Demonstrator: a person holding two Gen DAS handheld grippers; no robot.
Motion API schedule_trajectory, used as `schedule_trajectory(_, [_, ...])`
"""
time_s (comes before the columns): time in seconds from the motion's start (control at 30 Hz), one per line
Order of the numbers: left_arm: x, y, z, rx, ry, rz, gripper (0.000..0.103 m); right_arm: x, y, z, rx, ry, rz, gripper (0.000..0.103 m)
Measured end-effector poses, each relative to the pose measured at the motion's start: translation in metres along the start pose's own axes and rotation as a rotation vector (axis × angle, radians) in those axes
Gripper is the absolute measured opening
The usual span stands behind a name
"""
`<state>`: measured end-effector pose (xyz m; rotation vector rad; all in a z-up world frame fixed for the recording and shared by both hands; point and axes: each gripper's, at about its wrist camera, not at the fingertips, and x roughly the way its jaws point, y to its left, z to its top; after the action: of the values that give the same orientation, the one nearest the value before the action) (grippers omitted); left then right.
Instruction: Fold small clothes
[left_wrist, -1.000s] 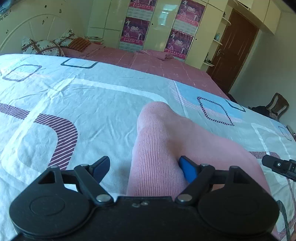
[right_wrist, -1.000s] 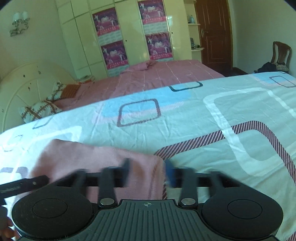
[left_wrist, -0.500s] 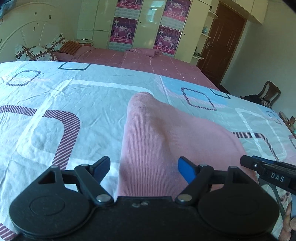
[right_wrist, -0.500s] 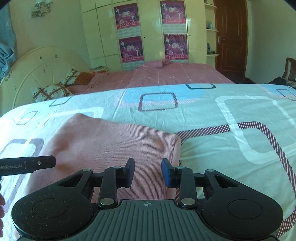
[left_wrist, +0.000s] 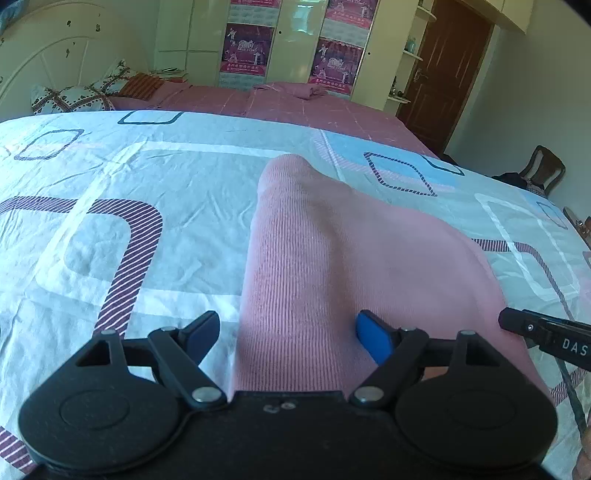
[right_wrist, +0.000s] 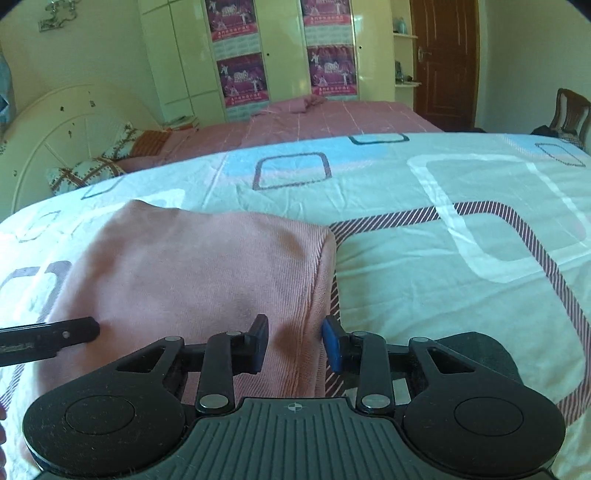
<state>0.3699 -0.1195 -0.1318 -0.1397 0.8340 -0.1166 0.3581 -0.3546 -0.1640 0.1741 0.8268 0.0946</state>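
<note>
1. My right tool (right_wrist: 294, 343) sits at the near right corner of the pink garment (right_wrist: 199, 273), its jaws drawn in from the wider gap of a second ago. They have held that narrower gap through the last half second, with the garment's right edge running up between them. I cannot tell whether the pads (right_wrist: 260, 341) actually press the cloth, so I would not yet call it a firm clamp.

2. My left tool (left_wrist: 286, 334) is spread wide over the garment's near left side, jaws well apart. The right pad (left_wrist: 373, 338) rests against the fabric and the left pad hangs over the bedspread (left_wrist: 110, 251) just beside the cloth's edge. Its gap is unchanged from a second ago, though the garment now sits nearer the middle of its view.

3. In my judgement, the right side is set up for a lift while the left has not begun to close, so the fold waits on that hand.

4. The pink garment lies on the patterned bedspread of the bed, directly ahead of both tools. It is a fine-ribbed knit, already doubled into a thick, roughly rectangular pad with a rounded far-left corner and a squarer far-right one. The top face is mostly smooth with soft dents.

5. The tip of each tool shows at the edge of the other's view, both low over the near edge.
</note>
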Motion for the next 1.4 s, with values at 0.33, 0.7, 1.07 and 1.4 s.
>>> schedule_trajectory(0.33, [-0.030,0.005,-0.029,0.054,0.014,-0.056,0.079,-0.060,0.014,-0.041,-0.086,-0.019,0.043,0.033])
schedule_trajectory(0.7, [-0.020,0.009,-0.040,0.091,0.082,-0.100,0.080,-0.044,-0.007,-0.075,0.116,0.070,-0.052,0.033])
schedule_trajectory(1.07, [-0.026,0.010,-0.030,0.145,0.090,-0.139,0.085,-0.074,0.011,-0.069,0.207,0.013,-0.136,0.033])
schedule_trajectory(1.4, [-0.017,0.008,-0.003,0.085,0.071,-0.109,0.091,-0.063,0.006,-0.029,0.180,-0.002,-0.034,0.034])
